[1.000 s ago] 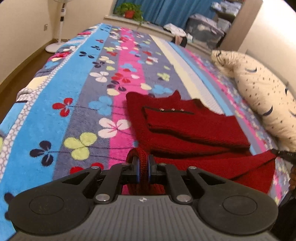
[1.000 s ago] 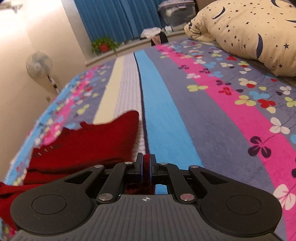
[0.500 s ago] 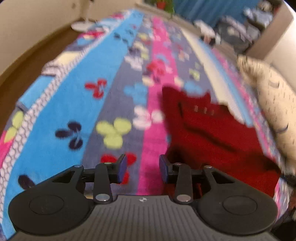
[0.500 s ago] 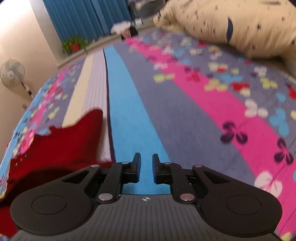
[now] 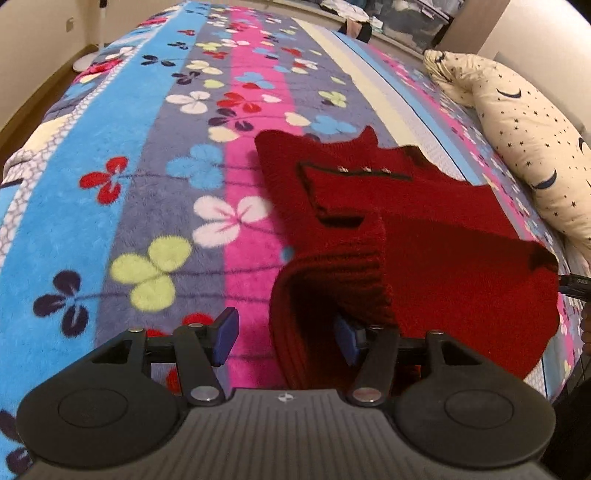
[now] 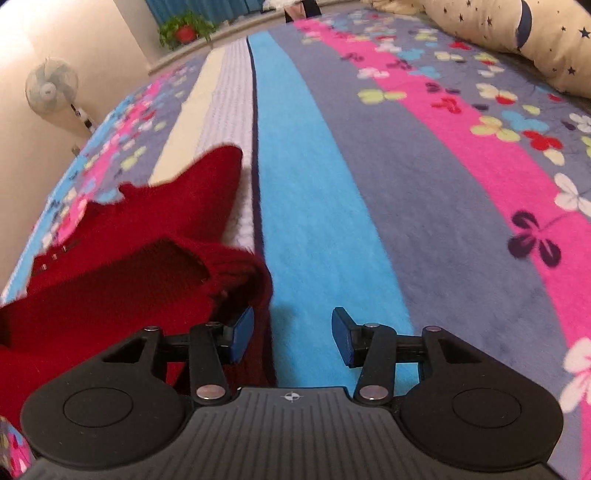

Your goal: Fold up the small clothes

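A small dark red knit sweater (image 5: 424, 229) lies partly folded on the striped floral bedspread (image 5: 147, 155). My left gripper (image 5: 286, 334) is open; the sweater's ribbed hem stands loose between its jaws, draping over the right pad. In the right wrist view the sweater (image 6: 122, 254) fills the lower left. My right gripper (image 6: 291, 338) is open, with a ribbed corner of the sweater lying against its left pad (image 6: 242, 332) and the blue stripe under the gap.
A cream star-and-moon pillow (image 5: 524, 133) lies along the right side of the bed, also seen in the right wrist view (image 6: 517, 33). A standing fan (image 6: 50, 88) and a potted plant (image 6: 186, 31) stand beyond the bed. The floor (image 5: 33, 99) lies off the left edge.
Both grippers were shut on the sweater's hem one second ago. Both have opened wide and let go. The hem now slumps loose on the bed.
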Motion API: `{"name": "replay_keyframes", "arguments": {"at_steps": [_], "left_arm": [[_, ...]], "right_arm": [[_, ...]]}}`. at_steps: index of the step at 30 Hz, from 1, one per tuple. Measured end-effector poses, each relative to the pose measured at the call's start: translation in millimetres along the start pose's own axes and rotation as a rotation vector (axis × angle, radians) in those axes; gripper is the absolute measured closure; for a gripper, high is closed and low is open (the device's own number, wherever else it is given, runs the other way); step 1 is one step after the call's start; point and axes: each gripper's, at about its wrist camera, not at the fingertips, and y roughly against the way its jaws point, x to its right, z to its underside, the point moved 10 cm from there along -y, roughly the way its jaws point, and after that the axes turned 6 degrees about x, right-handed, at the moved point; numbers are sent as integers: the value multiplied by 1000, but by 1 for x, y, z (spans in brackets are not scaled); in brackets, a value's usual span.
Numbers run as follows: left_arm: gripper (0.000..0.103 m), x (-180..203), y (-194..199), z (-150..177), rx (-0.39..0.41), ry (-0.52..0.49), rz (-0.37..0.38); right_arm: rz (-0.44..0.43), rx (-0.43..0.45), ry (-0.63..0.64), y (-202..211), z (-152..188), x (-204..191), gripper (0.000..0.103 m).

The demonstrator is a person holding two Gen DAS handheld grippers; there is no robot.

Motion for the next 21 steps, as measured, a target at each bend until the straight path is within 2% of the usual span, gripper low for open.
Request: {"name": "replay_keyframes", "arguments": {"at_steps": [4, 5, 11, 14, 16, 17, 18, 20, 21], "left_arm": [[41, 1, -3, -5, 12, 26, 9], [41, 2, -5, -5, 9, 16, 9], [41, 10, -19, -7, 13, -19, 1], [43, 12, -23, -10, 26, -30, -5], [50, 15, -22, -11, 41, -42, -3], [60, 15, -21, -11, 45, -45, 3], [69, 16, -21, -12, 49, -48, 7], [83, 16, -19, -12, 58, -71, -1], [87, 16, -18, -13, 63, -81, -7]], "right_arm": [[-58, 88, -58, 9, -19, -7, 53], [-72, 91, -71, 8, -21, -8, 50], [-55, -29, -2, -20, -5, -19, 46], [-36, -40, 23, -27, -2, -24, 46], [-52, -24, 46, -25, -3, -32, 59], [-61, -17, 61, -24, -4, -35, 72], [-57, -4, 80, -22, -5, -37, 79], [-50, 12, 104, -20, -7, -40, 90], [-50, 23, 106, -18, -9, -40, 91]]}}
